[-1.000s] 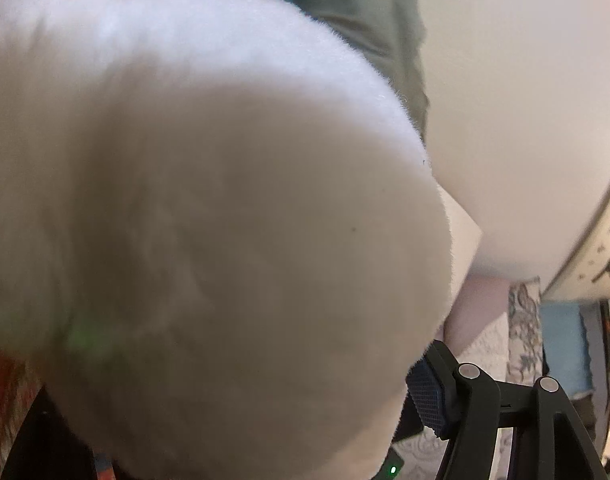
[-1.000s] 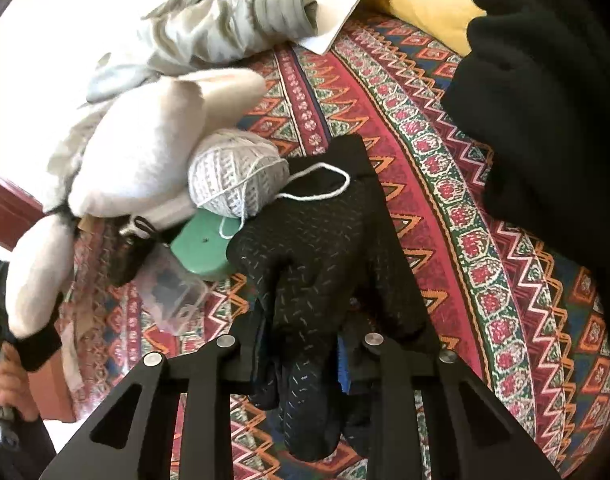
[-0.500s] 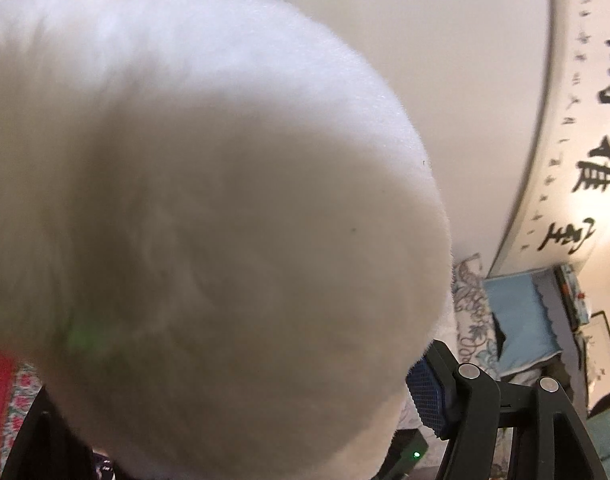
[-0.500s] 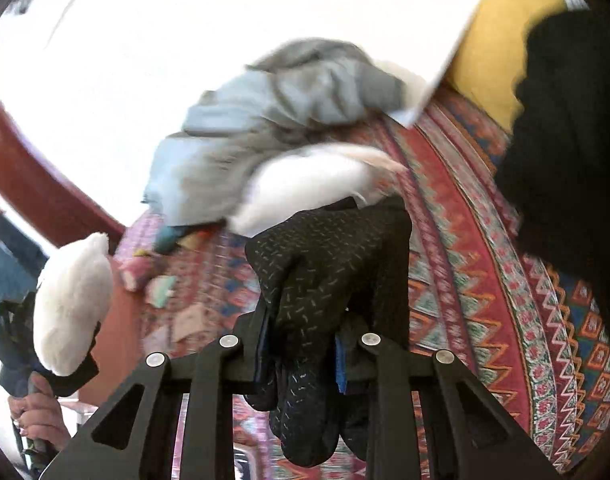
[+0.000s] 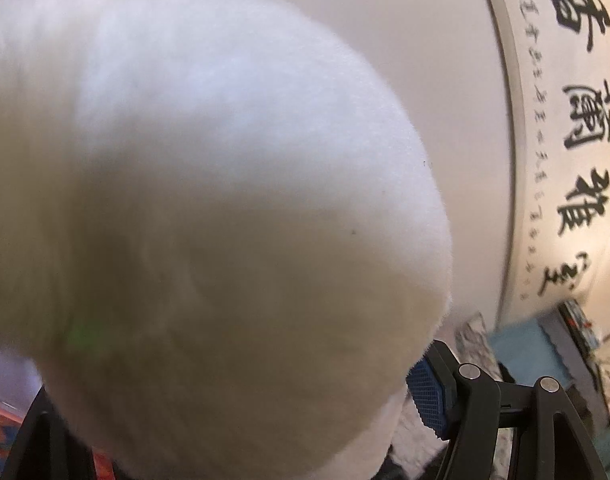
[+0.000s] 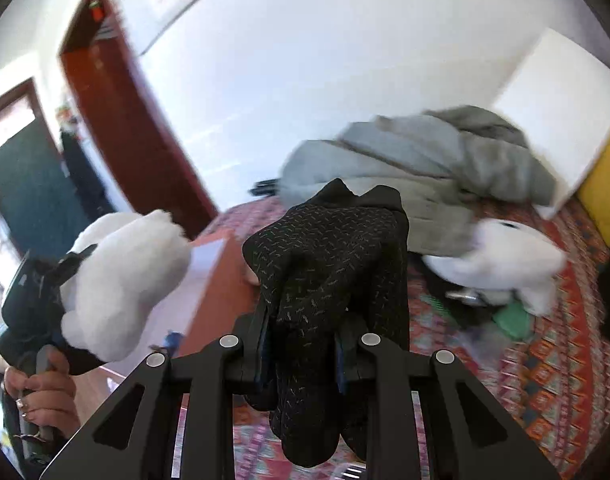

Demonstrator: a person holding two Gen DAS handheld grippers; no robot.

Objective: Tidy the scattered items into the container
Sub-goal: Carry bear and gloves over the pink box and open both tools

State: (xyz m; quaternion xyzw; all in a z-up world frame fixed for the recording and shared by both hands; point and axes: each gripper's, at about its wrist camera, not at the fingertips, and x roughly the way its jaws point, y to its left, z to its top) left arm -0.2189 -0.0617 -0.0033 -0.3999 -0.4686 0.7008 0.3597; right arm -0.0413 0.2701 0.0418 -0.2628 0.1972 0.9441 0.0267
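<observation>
Bed with red patterned woven cover (image 6: 553,364). On it: crumpled grey fabric garment (image 6: 417,168) at the far side, white plush toy (image 6: 505,256) just in front, small green flat object (image 6: 513,320) beside the plush.

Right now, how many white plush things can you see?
2. One white plush piece is clamped in the left hand-held gripper, lifted at the left. The other white plush toy lies on the patterned bedspread, below the grey jacket. More may be hidden.
</observation>
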